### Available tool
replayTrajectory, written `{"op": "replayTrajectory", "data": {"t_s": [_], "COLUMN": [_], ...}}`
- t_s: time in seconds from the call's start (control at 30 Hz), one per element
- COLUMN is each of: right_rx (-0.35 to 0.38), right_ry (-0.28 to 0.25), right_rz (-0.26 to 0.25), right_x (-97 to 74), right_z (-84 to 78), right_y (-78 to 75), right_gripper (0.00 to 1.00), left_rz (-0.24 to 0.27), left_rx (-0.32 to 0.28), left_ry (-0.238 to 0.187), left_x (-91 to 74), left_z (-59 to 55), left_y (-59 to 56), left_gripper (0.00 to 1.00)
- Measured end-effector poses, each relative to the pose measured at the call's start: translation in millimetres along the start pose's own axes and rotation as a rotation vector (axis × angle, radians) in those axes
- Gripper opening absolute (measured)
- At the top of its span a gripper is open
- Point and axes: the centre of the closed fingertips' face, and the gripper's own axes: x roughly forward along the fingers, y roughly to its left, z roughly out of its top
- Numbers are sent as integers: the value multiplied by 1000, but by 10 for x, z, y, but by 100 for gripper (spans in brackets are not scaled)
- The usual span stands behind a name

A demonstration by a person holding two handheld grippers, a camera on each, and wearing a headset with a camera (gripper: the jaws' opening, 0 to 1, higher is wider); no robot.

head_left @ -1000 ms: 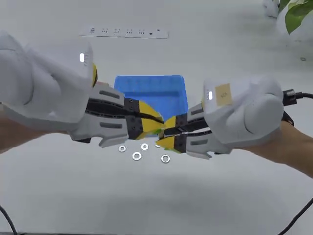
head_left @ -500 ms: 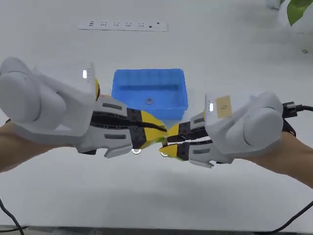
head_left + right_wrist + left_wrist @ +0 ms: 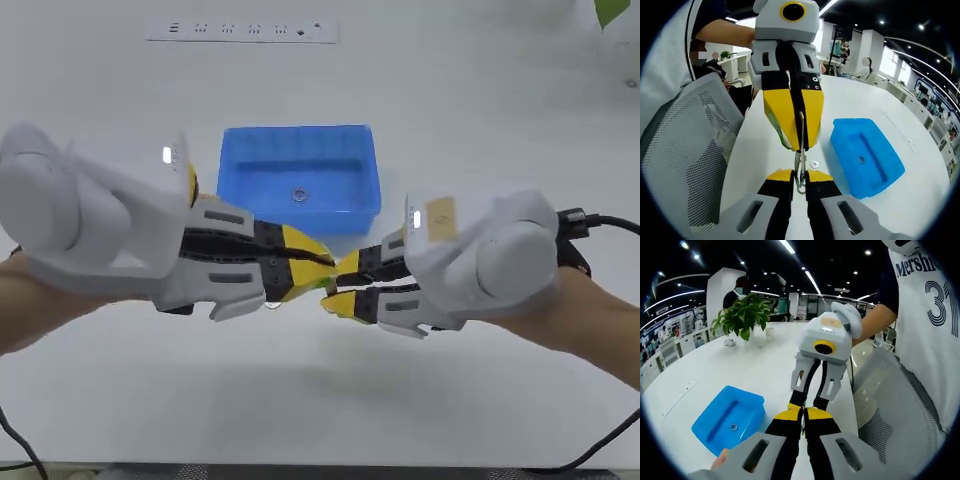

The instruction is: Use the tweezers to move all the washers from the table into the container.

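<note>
Tips meeting, the left gripper (image 3: 322, 277) and right gripper (image 3: 336, 294) both clamp the tweezers (image 3: 799, 167) near the blue container (image 3: 300, 133) holding one washer (image 3: 298, 194); best to settle one firm grip before reaching for the table washer (image 3: 814, 164).

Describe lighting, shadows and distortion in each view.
Head view: even, soft light, a faint shadow on the white table. Left gripper view: fisheye bends the glaring ceiling light strips. Right gripper view: the blue container looks warped, the tweezers up close are sharp.
</note>
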Motion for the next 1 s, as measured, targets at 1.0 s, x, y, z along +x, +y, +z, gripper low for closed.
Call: {"op": "replayTrajectory", "data": {"t_s": [1.0], "right_rx": [29], "right_ry": [22], "right_rz": [2], "right_x": [90], "right_z": [-133], "right_y": [-8], "right_gripper": [12], "left_rz": [-14], "left_rx": [-39], "left_ry": [27], "left_x": [104], "left_z": [-129], "left_y": [30], "left_gripper": [6]}}
